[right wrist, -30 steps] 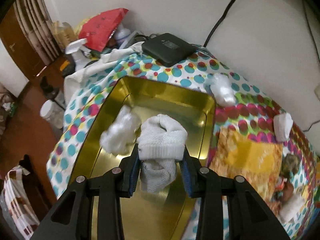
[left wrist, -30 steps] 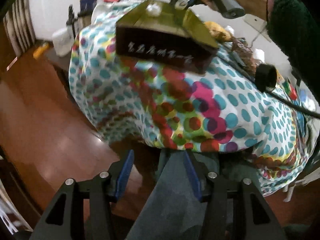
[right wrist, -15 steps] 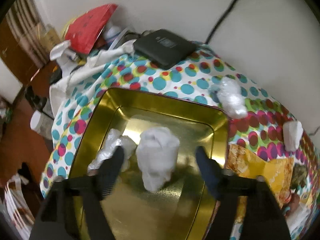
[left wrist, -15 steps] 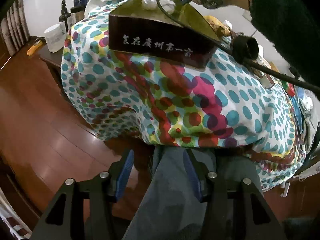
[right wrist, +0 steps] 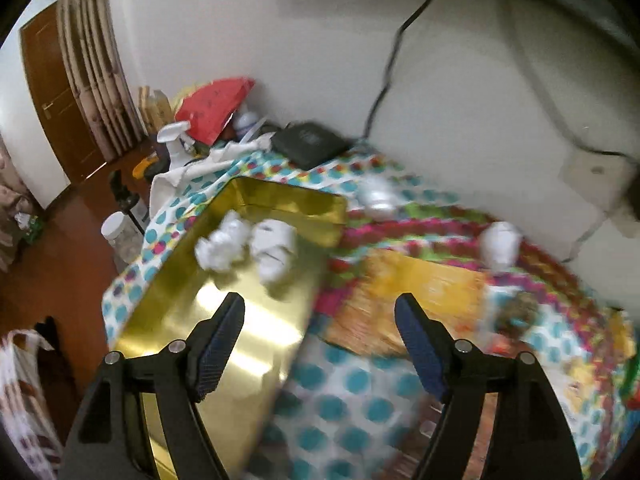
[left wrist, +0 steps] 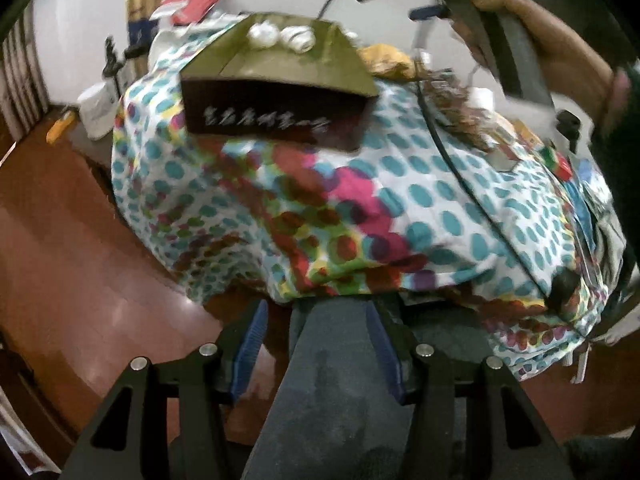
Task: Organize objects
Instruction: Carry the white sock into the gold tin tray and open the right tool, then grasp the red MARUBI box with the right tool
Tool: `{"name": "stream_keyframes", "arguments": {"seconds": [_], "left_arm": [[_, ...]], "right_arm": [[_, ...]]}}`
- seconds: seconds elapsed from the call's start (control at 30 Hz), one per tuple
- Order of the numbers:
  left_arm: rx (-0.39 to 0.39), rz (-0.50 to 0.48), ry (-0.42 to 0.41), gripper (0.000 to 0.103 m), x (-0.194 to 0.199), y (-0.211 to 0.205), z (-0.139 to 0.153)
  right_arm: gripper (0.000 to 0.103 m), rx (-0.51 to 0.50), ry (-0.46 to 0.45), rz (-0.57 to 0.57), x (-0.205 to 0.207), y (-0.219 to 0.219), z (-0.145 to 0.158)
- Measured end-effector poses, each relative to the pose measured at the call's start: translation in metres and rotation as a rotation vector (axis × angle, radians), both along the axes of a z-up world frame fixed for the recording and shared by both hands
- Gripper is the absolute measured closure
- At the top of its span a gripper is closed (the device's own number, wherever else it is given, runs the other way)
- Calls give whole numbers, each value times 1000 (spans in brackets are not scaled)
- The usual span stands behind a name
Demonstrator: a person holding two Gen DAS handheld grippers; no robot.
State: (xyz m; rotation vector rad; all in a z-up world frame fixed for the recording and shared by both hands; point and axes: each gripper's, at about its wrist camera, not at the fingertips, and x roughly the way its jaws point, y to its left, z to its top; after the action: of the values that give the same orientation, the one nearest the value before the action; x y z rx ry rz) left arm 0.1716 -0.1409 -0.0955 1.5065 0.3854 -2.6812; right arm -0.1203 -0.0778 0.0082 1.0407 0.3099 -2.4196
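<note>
The right gripper (right wrist: 320,344) has just opened and pulled back, now empty; 2 white bundles (right wrist: 248,244) lie in the gold tin (right wrist: 280,204) ahead-left. Rushing toward the next bundle (right wrist: 500,244), ahead-right, could knock it away. The left gripper (left wrist: 316,344) hangs half open, empty.

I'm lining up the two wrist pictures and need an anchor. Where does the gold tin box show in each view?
Left wrist: the gold tin box sits upper centre on the dotted cloth, its dark lettered side facing the camera.
Right wrist: the box fills the lower left, open top up, beyond the left finger.
Shared landmark: the two white bundles inside the box.
</note>
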Motion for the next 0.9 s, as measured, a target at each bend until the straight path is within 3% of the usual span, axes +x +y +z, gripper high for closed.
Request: {"name": "stream_keyframes", "arguments": {"seconds": [0.07, 0.13, 0.3, 0.47, 0.57, 0.73, 0.9], "left_arm": [[-13, -36, 24, 50, 2, 12, 5], [-43, -75, 35, 50, 2, 24, 8], [-97, -150, 33, 50, -2, 49, 9], [-153, -250, 5, 50, -11, 73, 5], [-205, -271, 31, 50, -23, 82, 11], [-244, -299, 50, 50, -58, 94, 20], [-189, -280, 63, 50, -91, 96, 30]], "right_arm": [[12, -21, 22, 11, 18, 37, 1], [1, -28, -25, -24, 25, 69, -3], [1, -50, -70, -190, 40, 164, -18], [1, -18, -69, -345, 49, 227, -40], [1, 3, -40, -343, 64, 241, -51], [1, 5, -36, -216, 78, 231, -66], [5, 45, -33, -135, 74, 214, -82]]}}
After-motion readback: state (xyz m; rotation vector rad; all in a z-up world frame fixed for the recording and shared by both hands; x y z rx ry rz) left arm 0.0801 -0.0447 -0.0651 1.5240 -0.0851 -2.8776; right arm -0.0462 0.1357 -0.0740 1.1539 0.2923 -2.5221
